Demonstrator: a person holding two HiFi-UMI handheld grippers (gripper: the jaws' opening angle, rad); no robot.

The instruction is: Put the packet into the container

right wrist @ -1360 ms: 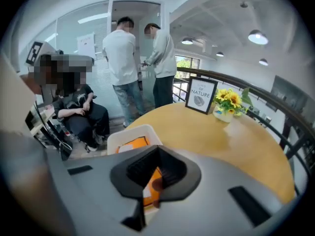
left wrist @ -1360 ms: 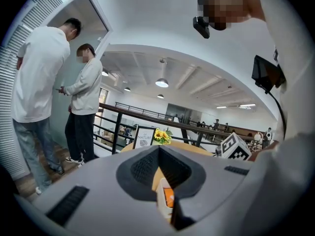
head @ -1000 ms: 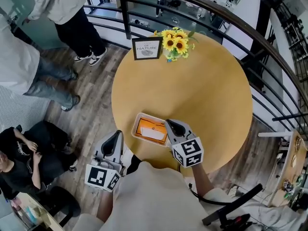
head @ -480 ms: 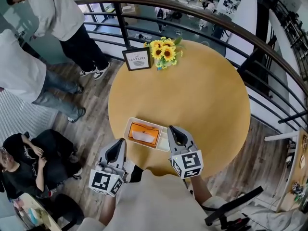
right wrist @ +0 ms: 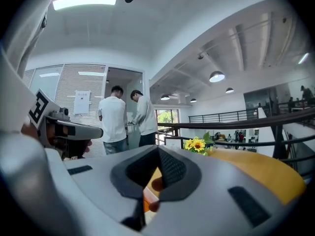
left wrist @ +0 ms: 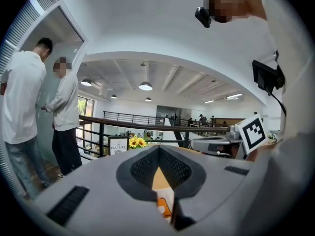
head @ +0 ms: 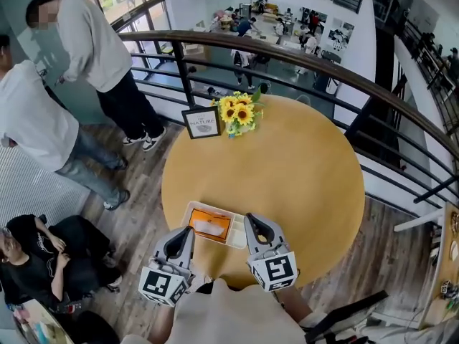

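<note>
A white container (head: 188, 213) sits at the near edge of the round wooden table (head: 301, 178), and the orange packet (head: 210, 226) lies flat inside it. My left gripper (head: 181, 236) hovers just off the container's near left corner, shut and empty. At the container's right end my right gripper (head: 256, 225) is also shut with nothing in it. In the left gripper view, the packet (left wrist: 165, 205) shows past the closed left gripper (left wrist: 172, 211). The right gripper view shows a sliver of the orange packet (right wrist: 146, 204) beyond the closed right gripper (right wrist: 141, 214).
A sunflower bunch (head: 239, 112) and a framed sign (head: 201, 121) stand at the table's far edge. A black railing (head: 301, 56) curves behind the table. Two people stand at left (head: 43, 127); another person sits lower left (head: 29, 256).
My right gripper has lifted back off the container's right end. The left gripper has come in closer to the container's near corner. The head view has tilted up.
</note>
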